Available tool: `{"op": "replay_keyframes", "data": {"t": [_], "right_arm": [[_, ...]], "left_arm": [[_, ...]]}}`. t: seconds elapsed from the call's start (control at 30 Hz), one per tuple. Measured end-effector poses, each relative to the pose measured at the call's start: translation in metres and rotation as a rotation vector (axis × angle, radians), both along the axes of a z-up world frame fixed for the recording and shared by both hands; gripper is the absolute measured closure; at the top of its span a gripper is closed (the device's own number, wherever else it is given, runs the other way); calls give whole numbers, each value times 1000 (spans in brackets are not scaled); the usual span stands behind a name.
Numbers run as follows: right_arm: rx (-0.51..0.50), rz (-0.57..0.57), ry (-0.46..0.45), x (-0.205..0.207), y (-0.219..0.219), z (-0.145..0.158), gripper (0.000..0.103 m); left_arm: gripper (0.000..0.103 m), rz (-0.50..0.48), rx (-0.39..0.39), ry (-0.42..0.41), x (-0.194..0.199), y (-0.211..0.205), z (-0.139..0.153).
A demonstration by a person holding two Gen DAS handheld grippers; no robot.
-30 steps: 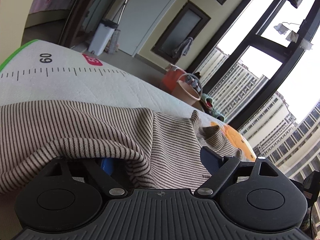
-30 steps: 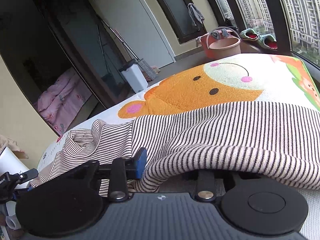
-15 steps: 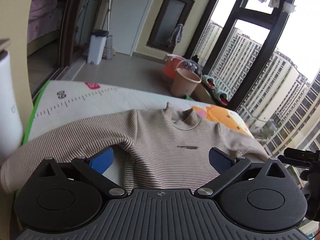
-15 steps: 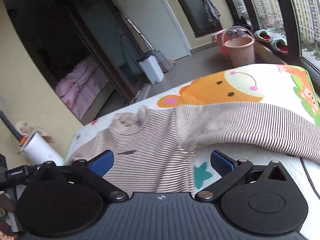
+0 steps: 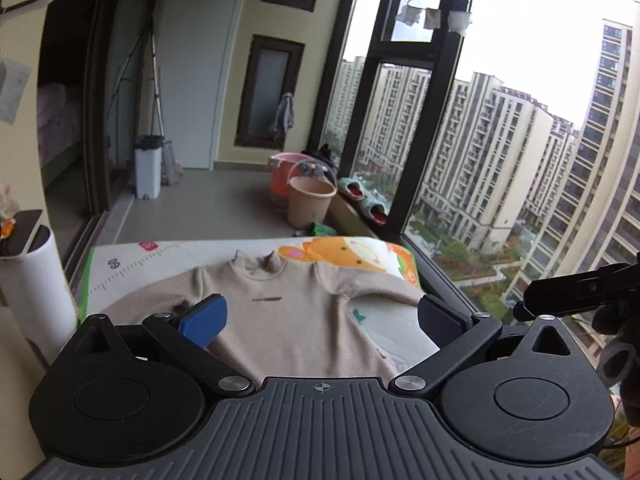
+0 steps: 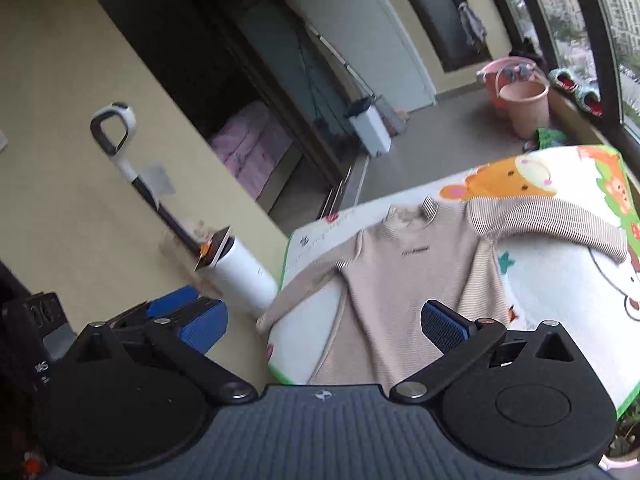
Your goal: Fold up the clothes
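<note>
A beige finely striped long-sleeved sweater (image 5: 280, 312) lies flat, front up, on a cartoon play mat (image 5: 376, 256). Both sleeves are spread out to the sides. It also shows in the right wrist view (image 6: 404, 280), where its right sleeve (image 6: 548, 220) lies over the bear print. My left gripper (image 5: 320, 316) is open and empty, raised above the sweater's lower body. My right gripper (image 6: 324, 320) is open and empty, high above the sweater's hem. The left gripper's blue pads (image 6: 180, 308) show at the left of the right wrist view.
A white cylinder (image 5: 36, 280) stands beside the mat's left edge. Pink buckets (image 5: 308, 196) and a white bin (image 5: 148, 166) stand on the floor beyond the mat. Large windows (image 5: 500, 160) run along the right. A vacuum handle (image 6: 120, 136) leans on the wall.
Both grippers let go of the sleeves and opened wide. Both have lifted up and back from the mat, so the whole sweater now shows lying flat.
</note>
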State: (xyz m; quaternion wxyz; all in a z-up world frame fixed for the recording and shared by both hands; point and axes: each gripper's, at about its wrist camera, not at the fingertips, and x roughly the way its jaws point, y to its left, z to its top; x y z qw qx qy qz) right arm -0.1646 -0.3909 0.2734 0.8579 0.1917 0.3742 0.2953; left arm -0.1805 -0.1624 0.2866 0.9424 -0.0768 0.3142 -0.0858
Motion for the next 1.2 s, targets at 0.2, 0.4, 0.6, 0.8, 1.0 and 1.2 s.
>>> {"op": "replay_keyframes", "data": {"t": [0.2, 0.4, 0.6, 0.8, 1.0, 1.2], "right_arm": [[-298, -71, 23, -27, 39, -17, 0], [-432, -43, 169, -15, 66, -57, 0], [-444, -47, 170, -20, 71, -58, 0], [-430, -47, 157, -24, 71, -53, 0], [-434, -41, 193, -20, 71, -63, 0], [-424, -47, 222, -15, 67, -69, 0]], "left_arm": [[0, 76, 79, 135, -18, -10, -18], [0, 121, 97, 168, -34, -7, -18], [0, 140, 61, 140, -41, -1, -8], [0, 137, 52, 180, -39, -3, -16], [0, 131, 46, 224, -36, -5, -26], [0, 129, 45, 243, -36, -8, -31]]}}
